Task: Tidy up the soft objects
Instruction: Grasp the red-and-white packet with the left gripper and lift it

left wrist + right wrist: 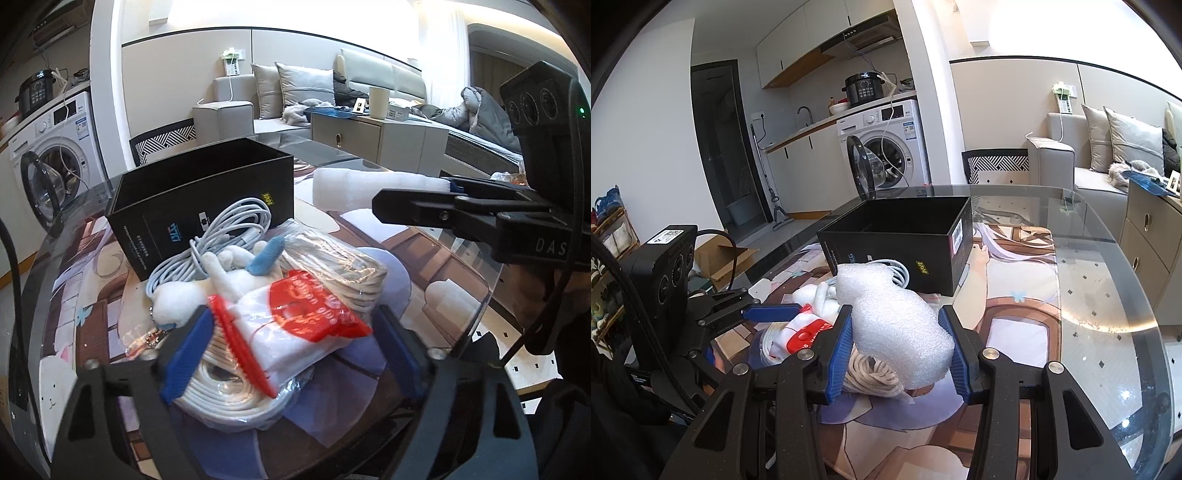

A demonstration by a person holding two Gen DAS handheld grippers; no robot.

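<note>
My right gripper (897,345) is shut on a white foam sheet (897,321), held above the table in front of the open black box (901,236); it also shows in the left wrist view (376,186). My left gripper (295,347) is open around a red-and-white plastic packet (295,317) that lies on a pile: bagged white cable coils (332,262), a light blue cable (229,229) and a white plush toy with a blue part (221,273). The black box (199,195) stands just behind the pile.
A round glass table (1108,280) over a printed mat holds everything. A washing machine (886,147) with its door open stands behind. A sofa (236,107) and a cabinet (376,136) lie beyond the table's far edge.
</note>
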